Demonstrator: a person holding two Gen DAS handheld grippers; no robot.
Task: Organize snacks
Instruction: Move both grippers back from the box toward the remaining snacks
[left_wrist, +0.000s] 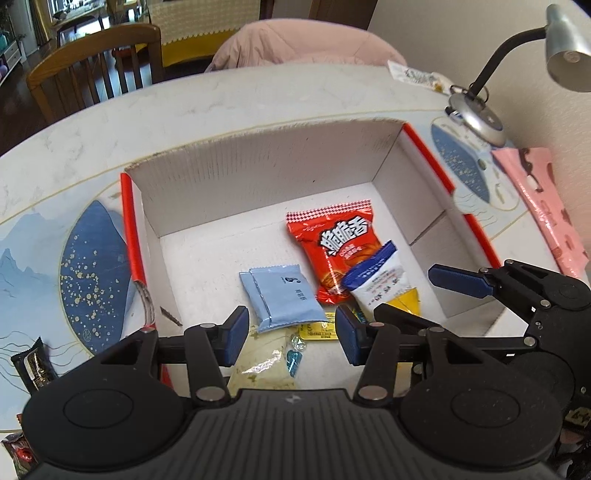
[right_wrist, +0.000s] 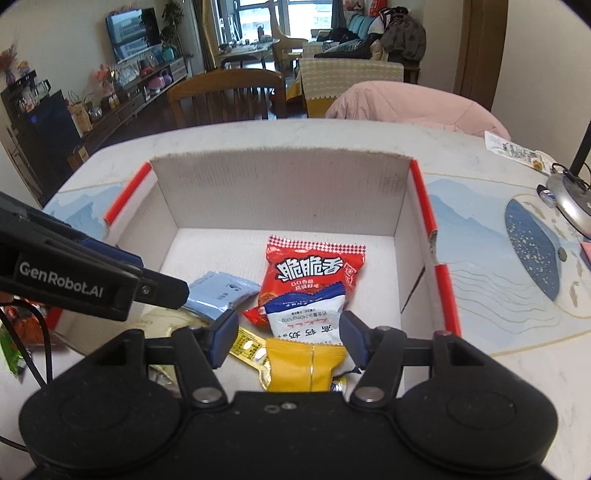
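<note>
1. Most of my snacks already lie in the cardboard box (right_wrist: 280, 192): a red crisp packet (right_wrist: 314, 273), with a white-and-blue milk-candy pouch (right_wrist: 306, 314) partly over its lower edge, a yellow sachet (right_wrist: 306, 369) nearest my right claw, and a pale blue sachet (left_wrist: 280, 299) to the left.
2. I judge them all light, soft and crinkly, with slick film. The air-filled red packet would crush easily, so I'd pinch a crimped end seal, not the belly.
3. My right gripper (right_wrist: 288, 339) hangs spread wide just above the yellow sachet, holding nothing. My left gripper (left_wrist: 291, 332) is likewise released, over the blue sachet and a cream foil pack (left_wrist: 266, 362).
4. Outside the box, a dark wrapped bar (left_wrist: 33, 365) lies at the left and a pink patterned bag (left_wrist: 546, 214) at the right, both well apart from it.
5. The box sits on a pale marble-look table (left_wrist: 184, 107) with a blue mountain-print mat (right_wrist: 491, 236). A desk lamp (left_wrist: 480, 114), wooden chair (right_wrist: 229, 96) and pink padded coat (right_wrist: 406, 107) stand beyond.
</note>
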